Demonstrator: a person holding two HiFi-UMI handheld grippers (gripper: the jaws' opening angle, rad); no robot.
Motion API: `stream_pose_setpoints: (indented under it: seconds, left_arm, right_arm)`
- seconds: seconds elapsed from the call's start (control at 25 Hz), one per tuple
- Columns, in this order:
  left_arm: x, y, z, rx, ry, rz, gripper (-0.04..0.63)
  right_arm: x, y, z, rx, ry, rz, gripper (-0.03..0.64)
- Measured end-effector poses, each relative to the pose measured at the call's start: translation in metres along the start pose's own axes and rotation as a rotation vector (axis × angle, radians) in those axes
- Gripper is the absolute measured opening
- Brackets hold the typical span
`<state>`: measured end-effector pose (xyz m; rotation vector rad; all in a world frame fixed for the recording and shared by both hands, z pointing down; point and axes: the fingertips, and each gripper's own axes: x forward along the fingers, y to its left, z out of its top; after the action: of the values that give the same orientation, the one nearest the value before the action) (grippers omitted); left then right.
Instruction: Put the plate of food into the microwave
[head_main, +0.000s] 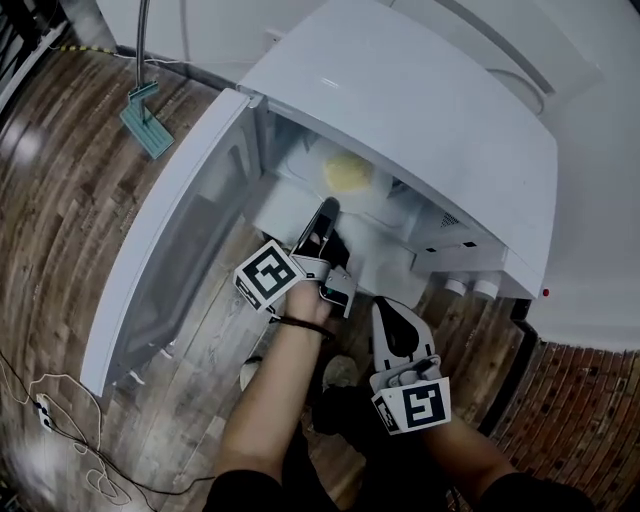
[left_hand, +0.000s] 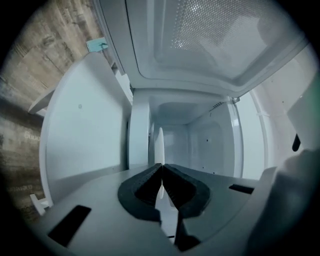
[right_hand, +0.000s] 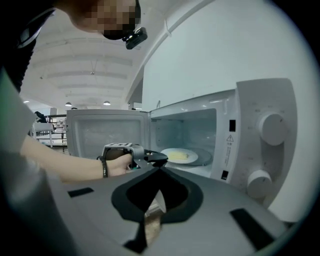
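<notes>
Head view is looking steeply down on a white microwave whose door is standing wide open to the left. A white plate carrying pale yellow food is sitting inside the cavity on the turntable. The left tool is reaching into the opening, turned on its side, its jaws pinching the plate's near rim. The left gripper view is showing the plate edge-on as a thin white sliver running between the closed jaws. The right tool is hanging lower, outside the microwave and well apart from the plate, its jaws pressing together with nothing between them. Wooden floor is showing below the door.
</notes>
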<state>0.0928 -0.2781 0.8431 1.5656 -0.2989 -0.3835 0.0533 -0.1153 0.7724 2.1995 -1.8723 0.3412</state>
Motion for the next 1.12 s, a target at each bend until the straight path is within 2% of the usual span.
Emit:
stream_pose_setpoints:
  seconds: [0.2, 0.32, 0.48, 0.56, 0.76, 0.92, 1.0, 1.08, 1.12]
  left_arm:
    - [0.020, 0.004, 0.008, 0.000, -0.018, 0.095, 0.008]
    - [0.033, -0.002, 0.012, 0.050, -0.014, 0.145, 0.008]
    - [0.042, -0.002, 0.019, 0.119, -0.015, 0.293, 0.008]
    - [0.050, -0.005, 0.020, 0.236, 0.021, 0.360, 0.009]
    - [0.063, -0.013, 0.024, 0.734, 0.128, 0.507, 0.071]
    - [0.064, -0.014, 0.037, 1.075, 0.132, 0.587, 0.135]
    - [0.066, -0.015, 0.035, 1.177, 0.114, 0.585, 0.166]
    - [0.063, -0.017, 0.032, 1.198, 0.084, 0.578, 0.233]
    - [0.059, -0.018, 0.033, 1.184, 0.065, 0.579, 0.236]
  right_arm:
    - [0.000, -0.005, 0.003, 0.024, -0.008, -0.018, 0.008]
    - [-0.003, -0.010, -0.002, 0.087, 0.016, -0.026, 0.008]
    - [-0.015, -0.014, -0.010, 0.111, 0.052, -0.047, 0.008]
    - [-0.022, -0.015, -0.015, 0.121, 0.072, -0.052, 0.008]
    - [-0.034, -0.015, -0.022, 0.137, 0.105, -0.061, 0.008]
    - [-0.037, -0.024, -0.024, 0.159, 0.122, -0.071, 0.008]
    - [-0.041, -0.027, -0.026, 0.169, 0.133, -0.067, 0.008]
    - [-0.044, -0.030, -0.026, 0.170, 0.134, -0.073, 0.008]
    - [-0.045, -0.032, -0.025, 0.170, 0.132, -0.077, 0.008]
